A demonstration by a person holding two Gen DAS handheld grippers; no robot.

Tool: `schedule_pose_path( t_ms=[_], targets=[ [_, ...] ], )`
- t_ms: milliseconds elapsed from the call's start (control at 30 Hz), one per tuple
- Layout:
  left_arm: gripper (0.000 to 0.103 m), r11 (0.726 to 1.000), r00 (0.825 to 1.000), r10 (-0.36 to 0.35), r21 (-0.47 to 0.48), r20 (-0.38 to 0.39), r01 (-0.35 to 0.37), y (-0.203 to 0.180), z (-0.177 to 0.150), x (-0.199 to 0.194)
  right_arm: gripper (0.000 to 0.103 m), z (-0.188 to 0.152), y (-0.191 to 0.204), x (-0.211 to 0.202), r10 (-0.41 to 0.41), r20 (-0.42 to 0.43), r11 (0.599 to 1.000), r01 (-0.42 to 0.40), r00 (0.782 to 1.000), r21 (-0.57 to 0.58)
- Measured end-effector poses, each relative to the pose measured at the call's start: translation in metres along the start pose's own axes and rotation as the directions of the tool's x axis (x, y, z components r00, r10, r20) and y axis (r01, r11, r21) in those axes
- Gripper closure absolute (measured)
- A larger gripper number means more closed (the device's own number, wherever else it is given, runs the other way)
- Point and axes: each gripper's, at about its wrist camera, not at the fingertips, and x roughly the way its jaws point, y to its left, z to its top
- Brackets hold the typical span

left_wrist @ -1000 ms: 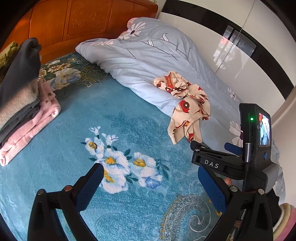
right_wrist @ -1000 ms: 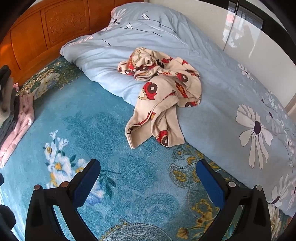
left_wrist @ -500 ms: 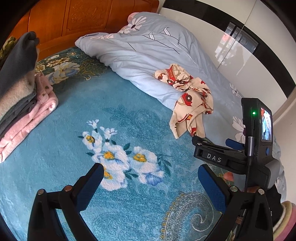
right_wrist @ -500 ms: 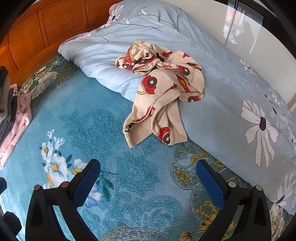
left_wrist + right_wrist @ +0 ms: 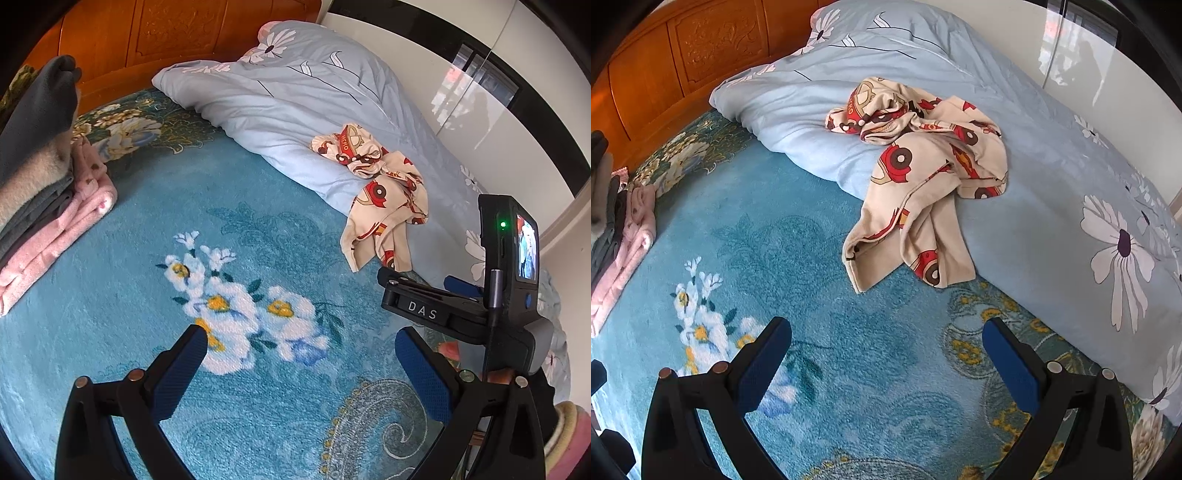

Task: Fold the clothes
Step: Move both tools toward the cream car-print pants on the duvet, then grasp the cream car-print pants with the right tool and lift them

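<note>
A crumpled cream garment with red car prints (image 5: 919, 177) lies on the edge of the pale blue quilt (image 5: 1034, 206) and hangs down onto the teal floral blanket (image 5: 820, 258). It also shows in the left wrist view (image 5: 384, 195). My right gripper (image 5: 886, 347) is open and empty, hovering over the blanket just short of the garment's hem. My left gripper (image 5: 299, 354) is open and empty over the white flower print, left of and behind the right gripper's body (image 5: 480, 295).
A stack of folded clothes, grey on top and pink below (image 5: 44, 206), sits at the left of the bed. The wooden headboard (image 5: 177, 33) runs along the back. A white glossy wardrobe (image 5: 480, 110) stands beyond the quilt on the right.
Both grippers have moved forward toward the garment, which now looks larger and closer. Both stay open and empty.
</note>
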Motion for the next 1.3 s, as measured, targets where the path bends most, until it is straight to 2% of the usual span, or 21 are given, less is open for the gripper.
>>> schedule_pose_path(
  t_ms=[67, 167, 300, 467, 567, 633, 667, 700, 733, 767, 833, 900, 933, 967, 1000, 1033, 1100, 1167, 1300],
  targets=[
    [0.000, 1.000, 1.000, -0.006, 0.004, 0.003, 0.006, 0.001, -0.001, -0.003, 0.000, 0.000, -0.003, 0.002, 0.023, -0.006, 1.000, -0.023, 1.000, 0.010],
    [0.000, 1.000, 0.999, 0.000, 0.031, 0.033, -0.001, 0.006, -0.005, -0.017, 0.000, 0.000, -0.012, 0.010, 0.103, -0.022, 0.993, -0.101, 0.994, 0.054],
    [0.000, 0.993, 0.988, 0.080, 0.077, 0.134, -0.091, 0.030, -0.019, -0.052, 0.000, 0.009, -0.027, 0.021, 0.126, 0.015, 0.986, -0.127, 0.992, 0.108],
    [0.000, 0.990, 0.975, 0.137, 0.006, 0.176, -0.141, 0.071, -0.033, -0.086, 0.000, 0.040, -0.045, 0.058, 0.246, -0.007, 0.940, -0.236, 0.969, 0.247],
    [0.000, 0.984, 0.966, 0.178, -0.043, 0.186, -0.173, 0.091, -0.043, -0.099, 0.000, 0.063, -0.048, 0.066, 0.281, 0.032, 0.915, -0.278, 0.959, 0.292],
    [0.000, 0.979, 0.961, 0.202, -0.078, 0.189, -0.190, 0.104, -0.048, -0.107, 0.001, 0.075, -0.055, 0.070, 0.316, 0.062, 0.876, -0.316, 0.947, 0.364],
    [0.000, 0.976, 0.959, 0.211, -0.094, 0.190, -0.196, 0.110, -0.050, -0.110, 0.011, 0.079, -0.060, 0.074, 0.339, 0.077, 0.845, -0.339, 0.938, 0.413],
    [0.000, 0.973, 0.956, 0.220, -0.110, 0.191, -0.202, 0.115, -0.053, -0.113, 0.033, 0.080, -0.066, 0.077, 0.359, 0.096, 0.810, -0.361, 0.929, 0.462],
    [0.000, 0.971, 0.955, 0.227, -0.123, 0.192, -0.206, 0.120, -0.054, -0.115, 0.042, 0.081, -0.072, 0.081, 0.376, 0.111, 0.770, -0.377, 0.920, 0.515],
    [0.000, 0.968, 0.953, 0.234, -0.135, 0.193, -0.210, 0.125, -0.055, -0.118, 0.047, 0.081, -0.077, 0.086, 0.389, 0.116, 0.739, -0.385, 0.914, 0.553],
    [0.000, 0.963, 0.950, 0.246, -0.160, 0.193, -0.217, 0.134, -0.057, -0.123, 0.047, 0.081, -0.086, 0.096, 0.413, 0.123, 0.676, -0.394, 0.902, 0.623],
    [0.000, 0.960, 0.948, 0.252, -0.169, 0.192, -0.221, 0.139, -0.058, -0.125, 0.049, 0.081, -0.095, 0.099, 0.417, 0.140, 0.630, -0.396, 0.898, 0.668],
    [0.000, 0.959, 0.948, 0.255, -0.174, 0.191, -0.223, 0.141, -0.058, -0.126, 0.053, 0.083, -0.097, 0.100, 0.406, 0.134, 0.628, -0.382, 0.904, 0.677],
    [0.000, 0.960, 0.949, 0.249, -0.176, 0.192, -0.217, 0.142, -0.058, -0.127, 0.067, 0.085, -0.098, 0.100, 0.402, 0.127, 0.632, -0.375, 0.907, 0.678],
    [0.000, 0.961, 0.951, 0.243, -0.177, 0.193, -0.210, 0.142, -0.058, -0.127, 0.086, 0.084, -0.098, 0.100, 0.401, 0.126, 0.631, -0.374, 0.907, 0.680],
    [0.000, 0.963, 0.952, 0.237, -0.179, 0.193, -0.203, 0.143, -0.058, -0.127, 0.096, 0.083, -0.099, 0.100, 0.406, 0.130, 0.621, -0.378, 0.904, 0.686],
    [0.000, 0.965, 0.955, 0.225, -0.183, 0.194, -0.190, 0.144, -0.058, -0.128, 0.096, 0.082, -0.098, 0.095, 0.415, 0.149, 0.604, -0.394, 0.898, 0.693],
    [0.000, 0.966, 0.957, 0.213, -0.187, 0.196, -0.176, 0.145, -0.058, -0.129, 0.096, 0.080, -0.099, 0.085, 0.441, 0.180, 0.588, -0.435, 0.879, 0.682],
    [0.000, 0.972, 0.962, 0.180, -0.190, 0.204, -0.142, 0.141, -0.056, -0.132, 0.098, 0.084, -0.095, 0.048, 0.499, 0.229, 0.615, -0.528, 0.836, 0.586]
  ],
)
